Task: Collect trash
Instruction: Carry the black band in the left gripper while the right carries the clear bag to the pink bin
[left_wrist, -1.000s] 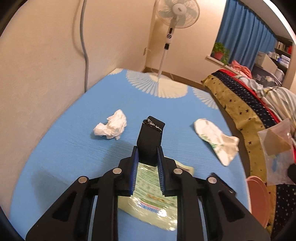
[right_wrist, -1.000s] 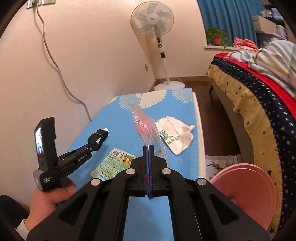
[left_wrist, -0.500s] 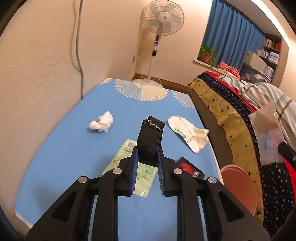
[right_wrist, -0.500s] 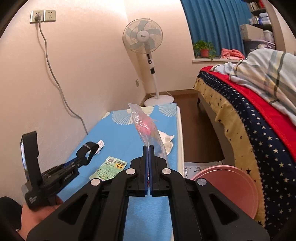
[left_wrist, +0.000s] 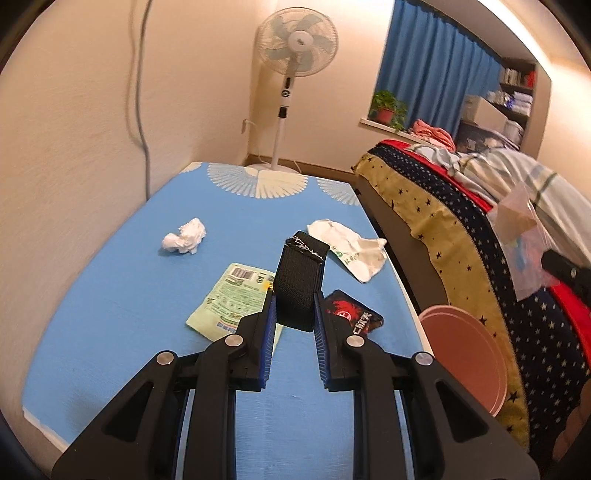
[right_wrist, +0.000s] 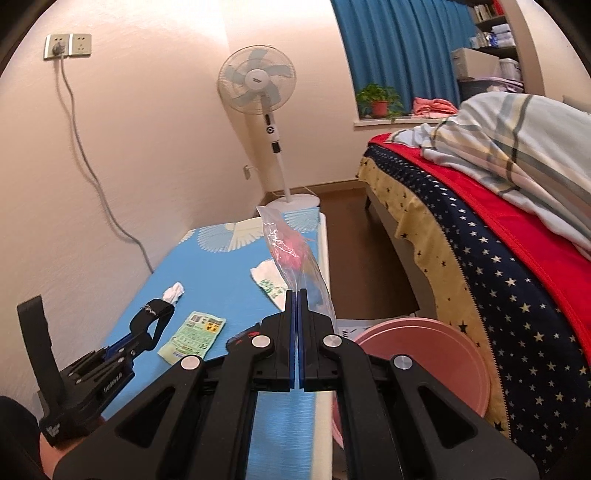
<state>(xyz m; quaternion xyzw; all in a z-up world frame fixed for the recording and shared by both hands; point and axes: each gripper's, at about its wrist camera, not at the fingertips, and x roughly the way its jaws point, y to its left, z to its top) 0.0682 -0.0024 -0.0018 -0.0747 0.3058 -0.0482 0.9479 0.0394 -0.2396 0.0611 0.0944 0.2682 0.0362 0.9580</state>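
Observation:
My left gripper (left_wrist: 294, 295) is shut on a black webbing strap (left_wrist: 301, 273) that sticks up between the blue pads, above the blue table (left_wrist: 110, 314). My right gripper (right_wrist: 297, 295) is shut on a clear plastic bag (right_wrist: 291, 254) with pink and blue bits inside; the bag stands up from the pads. On the table lie a crumpled white tissue (left_wrist: 184, 238), a green packet (left_wrist: 232, 299), a white crumpled bag with green print (left_wrist: 351, 251) and a black-and-red wrapper (left_wrist: 351, 315). The right wrist view shows the left gripper (right_wrist: 147, 325) at lower left, in a hand.
A round pink bin (right_wrist: 421, 354) stands on the floor between the table's right edge and the bed (right_wrist: 498, 266). A standing fan (right_wrist: 258, 85) is at the far end of the table. A grey cable (right_wrist: 96, 192) runs down the wall on the left.
Both grippers have drawn back and risen from the table, each keeping its hold. More of the table shows, and the black-and-red wrapper and the pink bin have come further into view.

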